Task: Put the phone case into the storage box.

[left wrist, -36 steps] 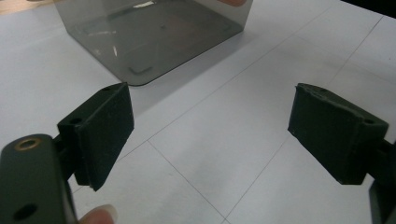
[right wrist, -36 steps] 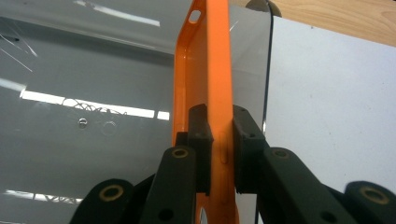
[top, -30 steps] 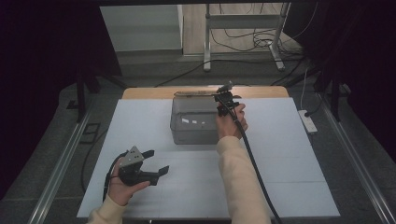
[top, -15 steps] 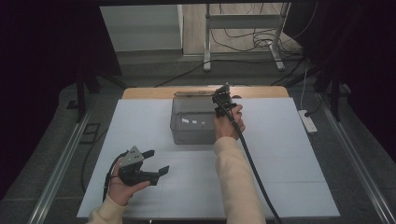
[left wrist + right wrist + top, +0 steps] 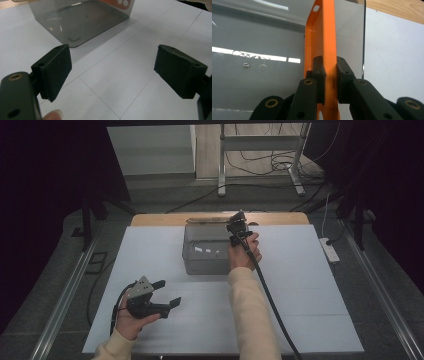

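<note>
A grey see-through box [image 5: 205, 254] stands at the middle far part of the white table [image 5: 300, 285]. At the box's far right corner my right gripper [image 5: 236, 234] is shut on an orange clip. In the right gripper view the pads [image 5: 319, 72] of my right gripper [image 5: 330, 75] pinch the thin orange clip [image 5: 324, 37] edge-on against the grey box [image 5: 262, 37]. My left gripper [image 5: 169, 292] rests open near the table's front left. In the left gripper view nothing lies between the jaws of my left gripper [image 5: 112, 72], which faces a near corner of the grey box [image 5: 82, 20] farther off.
A wooden strip [image 5: 280, 218] runs along the table's far edge. A white power strip [image 5: 328, 249] lies on the floor at the right. Metal rails [image 5: 65, 295] flank the table. A stand with cables [image 5: 260, 160] is behind it.
My right gripper has shifted slightly left and nearer along the box's right edge, still shut on the orange clip. The left gripper has stayed put.
</note>
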A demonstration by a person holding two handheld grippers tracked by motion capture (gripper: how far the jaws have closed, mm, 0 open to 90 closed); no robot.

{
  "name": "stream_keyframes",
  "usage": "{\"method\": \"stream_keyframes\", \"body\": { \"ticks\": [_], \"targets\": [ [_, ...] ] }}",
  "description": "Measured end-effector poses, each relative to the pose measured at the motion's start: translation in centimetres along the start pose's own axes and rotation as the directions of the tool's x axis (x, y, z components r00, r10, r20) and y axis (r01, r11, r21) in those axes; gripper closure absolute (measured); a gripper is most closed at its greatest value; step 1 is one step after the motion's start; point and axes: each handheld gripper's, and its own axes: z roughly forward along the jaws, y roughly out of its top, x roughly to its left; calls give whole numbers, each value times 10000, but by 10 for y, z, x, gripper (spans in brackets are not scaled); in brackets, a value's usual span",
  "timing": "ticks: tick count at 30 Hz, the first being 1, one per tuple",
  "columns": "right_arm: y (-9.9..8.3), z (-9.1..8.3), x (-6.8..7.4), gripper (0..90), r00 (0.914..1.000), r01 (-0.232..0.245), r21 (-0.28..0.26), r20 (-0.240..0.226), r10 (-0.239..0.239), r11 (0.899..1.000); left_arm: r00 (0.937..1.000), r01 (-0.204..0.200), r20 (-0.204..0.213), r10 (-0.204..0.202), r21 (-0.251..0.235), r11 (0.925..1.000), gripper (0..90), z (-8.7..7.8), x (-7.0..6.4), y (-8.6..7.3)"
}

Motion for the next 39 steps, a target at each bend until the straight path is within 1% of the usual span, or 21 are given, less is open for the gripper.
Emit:
{"method": "stream_keyframes", "body": {
  "ticks": [16, 17, 30, 39],
  "targets": [
    [-1, 3, 0, 800, 9999, 74, 101, 92, -75, 9999, 10000, -8, -13, 8, 28, 10000, 145, 0, 0, 0],
    [-1, 4, 0, 800, 10000, 80, 126, 32, -81, 9999, 10000, -10, -17, 10, 27, 10000, 145, 0, 0, 0],
    [-2, 8, 0, 798, 9999, 124, 379, -21, -124, 9992, 10000, -4, -28, 4, 26, 10000, 145, 0, 0, -1],
    [-3, 10, 1, 798, 9998, 175, 387, -2, -175, 9991, 10000, -15, -28, 15, 34, 10000, 145, 0, 0, -1]
  ]
}}
